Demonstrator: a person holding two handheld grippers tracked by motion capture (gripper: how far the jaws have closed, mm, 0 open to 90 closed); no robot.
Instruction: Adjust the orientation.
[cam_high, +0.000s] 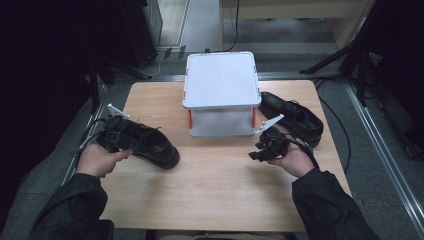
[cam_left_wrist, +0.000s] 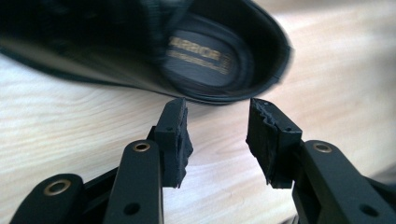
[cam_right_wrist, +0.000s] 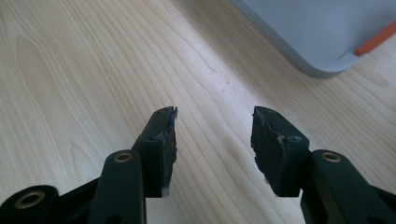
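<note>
A black leather lace-up shoe (cam_left_wrist: 205, 51) is seen just ahead of the jaws of the left gripper (cam_left_wrist: 217, 140), its open heel end turned toward them and its printed insole exposed. The jaws are held well apart, nothing between the pads; the shoe's heel rim lies just beyond the tips, apart from them as far as can be judged. In the high view this shoe (cam_high: 150, 142) is lying on the pale wooden table (cam_high: 215, 185), with the left gripper (cam_high: 116, 137) at its heel end.

The right gripper (cam_right_wrist: 215, 140) is also held wide open and empty, bare wood between and ahead of its jaws. A grey plastic lidded box with orange clasps (cam_right_wrist: 327, 32) sits beyond the tips, off to one side. In the high view a second black leather shoe (cam_high: 295, 117) rests beside that box (cam_high: 221, 95), behind the right gripper (cam_high: 267, 145).

The step in hand is judged to be the approach to the first shoe. A short advance is called for, one pad passed inside the heel opening and one outside, before the jaws are closed on the rim.
</note>
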